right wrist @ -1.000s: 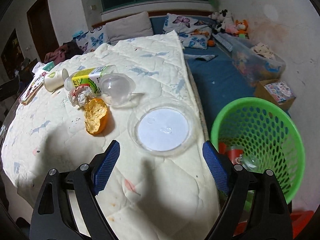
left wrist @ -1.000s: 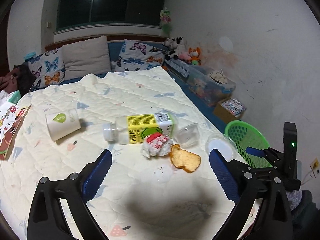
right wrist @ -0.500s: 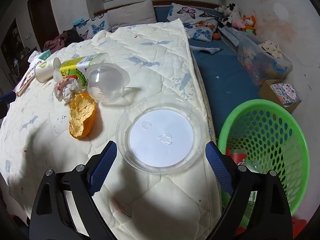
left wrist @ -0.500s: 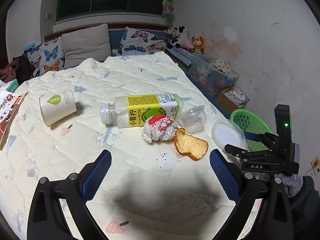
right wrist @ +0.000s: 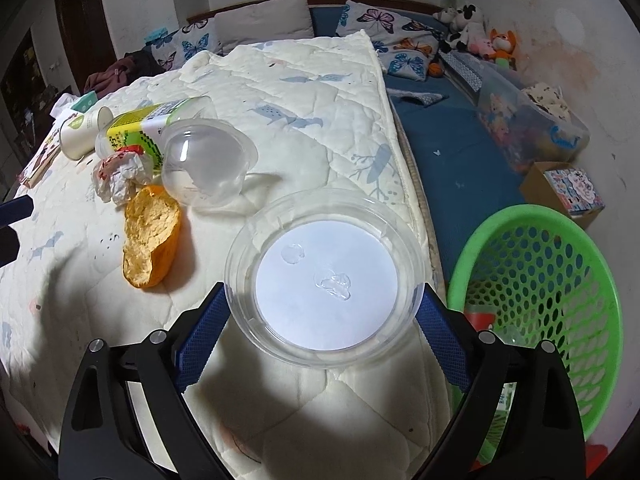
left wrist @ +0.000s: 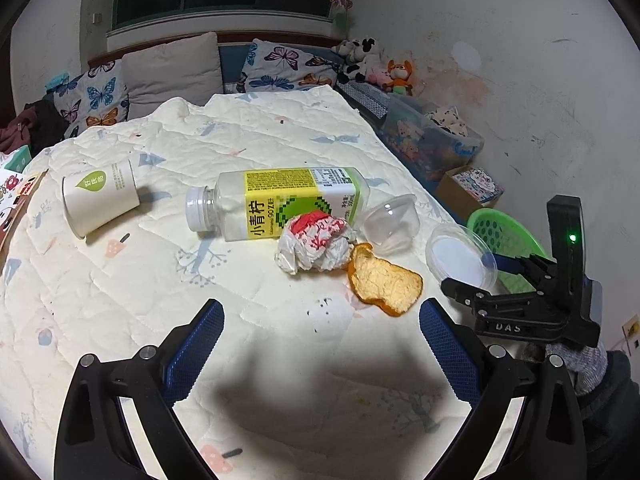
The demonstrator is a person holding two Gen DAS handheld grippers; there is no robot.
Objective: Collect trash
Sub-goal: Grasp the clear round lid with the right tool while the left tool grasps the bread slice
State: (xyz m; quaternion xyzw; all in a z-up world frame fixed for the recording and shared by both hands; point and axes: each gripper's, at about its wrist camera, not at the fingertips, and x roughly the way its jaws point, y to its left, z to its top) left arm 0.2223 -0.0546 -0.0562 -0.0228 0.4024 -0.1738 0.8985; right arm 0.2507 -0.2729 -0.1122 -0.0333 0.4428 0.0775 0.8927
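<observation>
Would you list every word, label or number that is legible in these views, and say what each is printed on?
"小青柠": large print on the yellow label of the bottle.
"DAS": on the right gripper, seen from the left wrist view.
Paper cup: green leaf logo, characters too small to read.
Bottle's fine print and the cardboard box: too blurred.

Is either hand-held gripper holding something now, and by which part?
Nothing is held. The right hand-held gripper is open around the clear lid, not pressing it; the left hand-held gripper is open and empty.

The clear lid (right wrist: 326, 280) was glossy plastic, the quilt (right wrist: 320, 92) matt stitched cloth, the basket (right wrist: 560, 280) perforated green plastic, the wrapper (left wrist: 316, 246) crumpled paper.
</observation>
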